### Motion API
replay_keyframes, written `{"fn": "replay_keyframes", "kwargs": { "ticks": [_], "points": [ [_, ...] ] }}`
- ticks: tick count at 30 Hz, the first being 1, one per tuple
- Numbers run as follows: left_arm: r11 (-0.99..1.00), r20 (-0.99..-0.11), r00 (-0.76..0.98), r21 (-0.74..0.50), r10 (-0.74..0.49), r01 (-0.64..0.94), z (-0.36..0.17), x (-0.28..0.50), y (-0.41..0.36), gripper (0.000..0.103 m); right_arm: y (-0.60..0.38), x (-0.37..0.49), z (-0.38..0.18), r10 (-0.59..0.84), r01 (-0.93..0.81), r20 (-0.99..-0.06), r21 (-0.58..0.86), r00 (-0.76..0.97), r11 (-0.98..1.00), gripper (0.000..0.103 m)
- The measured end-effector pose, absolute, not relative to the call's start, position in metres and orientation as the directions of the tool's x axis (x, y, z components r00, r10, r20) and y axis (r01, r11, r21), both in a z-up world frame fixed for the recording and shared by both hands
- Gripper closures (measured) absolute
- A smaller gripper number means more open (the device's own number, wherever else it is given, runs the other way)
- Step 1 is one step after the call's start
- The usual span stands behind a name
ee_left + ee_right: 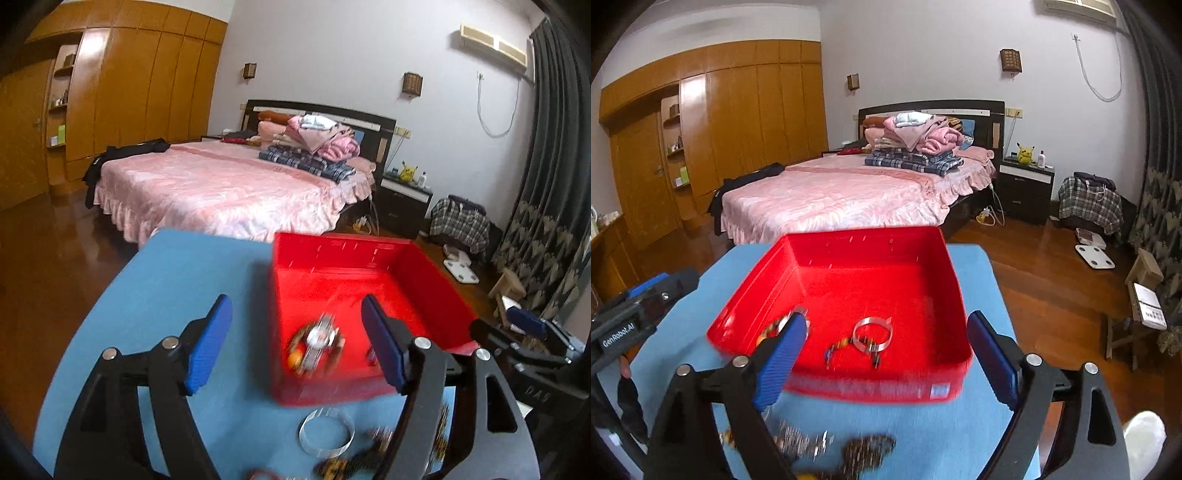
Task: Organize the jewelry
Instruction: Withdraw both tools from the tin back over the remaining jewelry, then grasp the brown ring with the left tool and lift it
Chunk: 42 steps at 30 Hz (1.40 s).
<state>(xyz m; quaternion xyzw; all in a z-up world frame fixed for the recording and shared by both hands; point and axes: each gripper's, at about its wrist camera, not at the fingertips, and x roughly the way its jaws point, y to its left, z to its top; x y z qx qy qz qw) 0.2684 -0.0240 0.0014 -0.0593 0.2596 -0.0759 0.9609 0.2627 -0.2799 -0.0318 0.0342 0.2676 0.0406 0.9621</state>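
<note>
A red plastic tray [424,280] [945,280] stands on a blue table [177,280] [975,435]. Inside it lie a silver bangle [872,334] with a beaded bracelet [836,349], and a silver watch over beaded pieces [318,341]. On the table in front of the tray lie a clear bangle [327,432], dark beaded bracelets [354,461] [866,452] and a silver chain [803,445]. My left gripper [297,345] is open and empty over the tray's near left corner. My right gripper [886,360] is open and empty over the tray's near edge.
A pink bed [846,192] stands beyond the table, with a wooden wardrobe [738,122] to the left. A nightstand [1025,188], a scale [1095,256] and a wooden stool [1145,295] are on the floor at the right.
</note>
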Motion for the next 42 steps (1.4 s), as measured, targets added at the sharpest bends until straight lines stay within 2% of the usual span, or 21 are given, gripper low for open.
{"fn": "replay_keyframes", "kwargs": {
  "ticks": [2,16,20,25,27,28,42],
  "points": [
    [0.985,-0.508,0.847,-0.143,-0.156,0.096,-0.005,0.254,-0.017,0.025,-0.280,0.249,-0.041,0.092,-0.052,-0.524,0.090,0.847,0.995,0.015],
    [0.994,-0.639,0.761,-0.092,-0.110,0.067,-0.064,0.196,0.000,0.022,-0.280,0.198,-0.085,0.094,-0.038,-0.588,0.108,0.803,0.993,0.013],
    [0.995,-0.680,0.727,-0.078,-0.094,0.056,-0.077,0.188,0.007,0.028,-0.275,0.192,-0.088,0.105,-0.055,-0.598,0.101,0.795,0.993,0.013],
    [0.997,-0.702,0.708,-0.062,-0.078,0.048,-0.083,0.181,0.014,0.030,-0.267,0.186,-0.088,0.119,-0.077,-0.594,0.095,0.796,0.993,0.013],
    [0.996,-0.710,0.700,-0.069,-0.083,0.048,-0.086,0.182,0.015,0.040,-0.266,0.184,-0.087,0.125,-0.083,-0.590,0.098,0.798,0.992,0.013],
    [0.996,-0.715,0.694,-0.072,-0.086,0.050,-0.086,0.183,0.015,0.041,-0.265,0.183,-0.087,0.128,-0.086,-0.587,0.100,0.799,0.991,0.013],
    [0.994,-0.738,0.667,-0.058,-0.104,0.091,-0.092,0.206,0.001,0.041,-0.265,0.181,-0.087,0.131,-0.087,-0.590,0.102,0.797,0.991,0.013]
  ]
}}
